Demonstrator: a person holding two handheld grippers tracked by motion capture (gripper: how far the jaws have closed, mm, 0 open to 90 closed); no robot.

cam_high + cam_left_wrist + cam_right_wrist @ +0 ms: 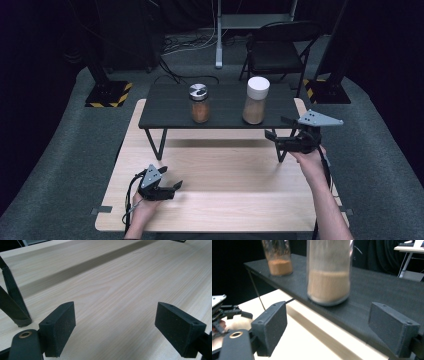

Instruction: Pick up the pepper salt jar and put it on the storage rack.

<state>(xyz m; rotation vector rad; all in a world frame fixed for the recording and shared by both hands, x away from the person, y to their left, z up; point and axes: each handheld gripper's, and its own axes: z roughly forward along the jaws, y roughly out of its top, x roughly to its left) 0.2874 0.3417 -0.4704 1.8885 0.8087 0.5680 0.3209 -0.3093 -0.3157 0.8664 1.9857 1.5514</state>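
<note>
Two jars of brown powder, one with a metal lid [199,103] and one with a white lid [256,100]; two tables, one low black [170,107] and one pale wood [225,200]; two grippers, left [175,187] and right [278,128]; one folding chair [278,50]

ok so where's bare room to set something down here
Widest free patch: the light wooden table between the left hand-held gripper and the right hand-held gripper. The black shelf has bare room left of the silver-lidded jar. Tighter between it and the white-lidded jar.
</note>
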